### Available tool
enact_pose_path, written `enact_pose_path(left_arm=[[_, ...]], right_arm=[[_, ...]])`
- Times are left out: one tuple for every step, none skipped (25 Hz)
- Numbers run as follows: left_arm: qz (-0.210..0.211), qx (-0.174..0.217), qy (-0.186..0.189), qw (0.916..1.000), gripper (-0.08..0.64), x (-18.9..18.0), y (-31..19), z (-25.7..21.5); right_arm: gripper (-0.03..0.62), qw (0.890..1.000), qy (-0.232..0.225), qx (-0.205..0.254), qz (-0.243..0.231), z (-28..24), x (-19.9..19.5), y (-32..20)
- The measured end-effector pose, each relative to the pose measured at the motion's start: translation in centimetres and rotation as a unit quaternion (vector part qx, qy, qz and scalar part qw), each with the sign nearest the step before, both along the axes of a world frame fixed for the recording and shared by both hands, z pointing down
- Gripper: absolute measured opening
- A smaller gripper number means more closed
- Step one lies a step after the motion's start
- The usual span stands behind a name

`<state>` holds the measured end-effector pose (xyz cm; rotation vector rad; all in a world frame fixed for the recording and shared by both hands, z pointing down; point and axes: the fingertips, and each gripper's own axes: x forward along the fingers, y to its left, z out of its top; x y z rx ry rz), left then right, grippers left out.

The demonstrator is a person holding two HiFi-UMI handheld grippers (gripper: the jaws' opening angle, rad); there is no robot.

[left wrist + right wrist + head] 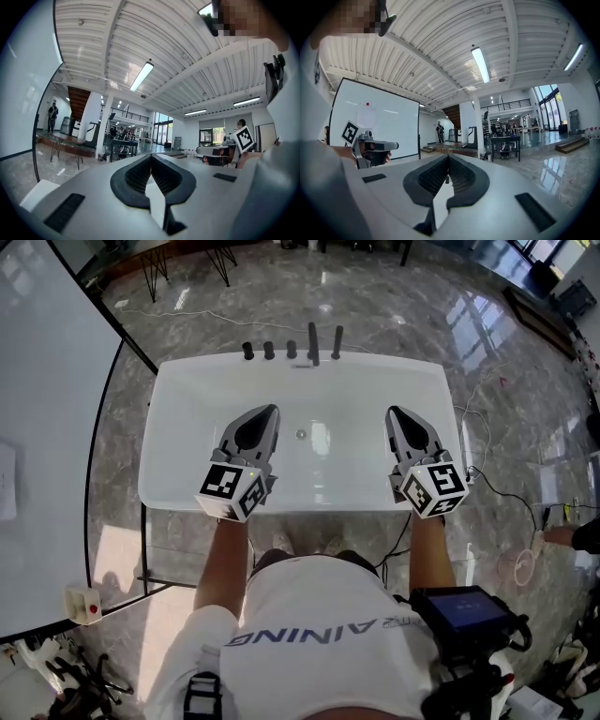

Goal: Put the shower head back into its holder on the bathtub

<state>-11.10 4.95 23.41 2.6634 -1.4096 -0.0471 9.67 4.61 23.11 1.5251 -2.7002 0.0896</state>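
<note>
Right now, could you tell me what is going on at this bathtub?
A person stands at the near side of the white bathtub and holds the left gripper and the right gripper level over its basin. Both pairs of jaws are together with nothing between them. A row of black fittings stands on the far rim, apart from both grippers.

White short-sleeved T-shirt (319, 620) with grey lettering; grey-shelled left gripper (271, 411) and right gripper (394, 412), black-lined, each bearing a black-and-white marker cube.
</note>
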Motion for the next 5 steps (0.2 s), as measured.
enact_pose_path(left_arm=[[-0.001,-0.001,0.000,1.0000,0.017,0.03,0.16,0.07],[-0.002,-0.001,0.000,1.0000,0.017,0.08,0.31,0.11],[-0.002,0.000,0.000,1.0000,0.017,0.14,0.43,0.12],[-0.002,0.000,-0.001,1.0000,0.017,0.22,0.53,0.12],[-0.002,0.001,-0.002,1.0000,0.017,0.29,0.63,0.12]], right_arm=[[0.012,1.000,0.000,0.000,-0.001,0.06,0.00,0.10],[0.012,1.000,0.001,0.001,-0.002,0.09,0.02,0.18],[0.011,1.000,0.001,0.002,-0.003,0.08,0.06,0.23],[0.011,1.000,0.001,0.003,-0.004,0.04,0.09,0.27],[0.011,1.000,0.002,0.004,-0.004,0.00,0.13,0.30]])
